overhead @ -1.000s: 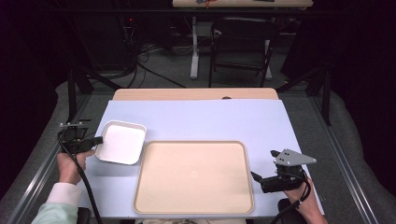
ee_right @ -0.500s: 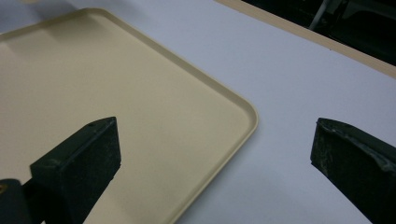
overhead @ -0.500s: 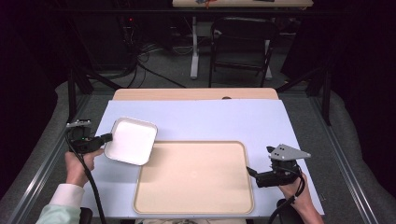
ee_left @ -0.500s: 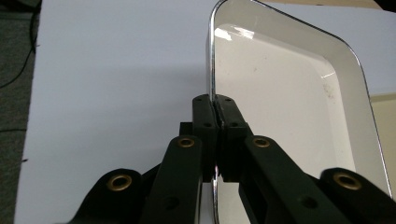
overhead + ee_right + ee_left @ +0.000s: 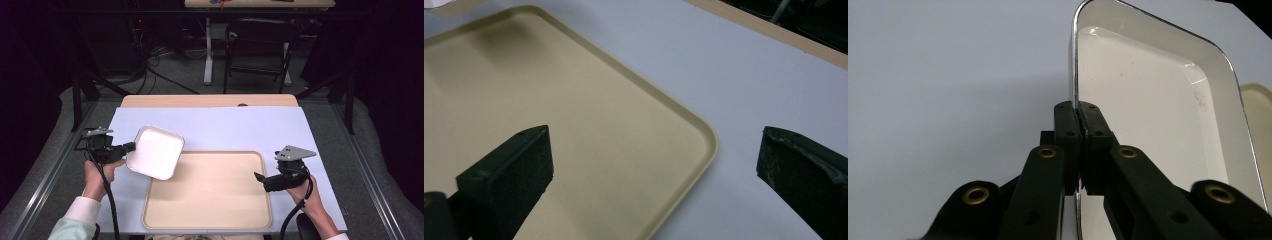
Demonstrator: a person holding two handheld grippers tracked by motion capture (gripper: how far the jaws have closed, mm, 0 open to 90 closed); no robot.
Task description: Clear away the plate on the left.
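Transfer of a white dish (image 5: 155, 152) toward a beige tray (image 5: 210, 220), carrying phase. The left gripper (image 5: 131, 146) has its jaws clenched on the near rim of the white dish; in the left gripper view the two black jaws meet on that thin rim (image 5: 1077, 125), one on the outer face and one on the inner, with the dish (image 5: 1158, 115) standing nearly on edge before the camera. In the high view the dish is held clear of the pale blue table cover (image 5: 240, 125), tilted, and overlaps the tray's far left corner. The right gripper (image 5: 259, 177) rests just inside the tray's right edge, its jaws spread wide and grasping nothing; the right gripper view shows them parted over the tray's corner (image 5: 694, 130), one above the tray floor, the other above the table cover (image 5: 744, 60) beyond the rim. The step in hand is judged to be the carry of the dish over the tray. The next move would call for levelling the dish so its base faces down, bringing it further in over the tray's floor, lowering it until it sits flat, and only then releasing the rim. A pinch on one thin edge gives little hold against twisting, so the dish may swing or slip if moved abruptly.
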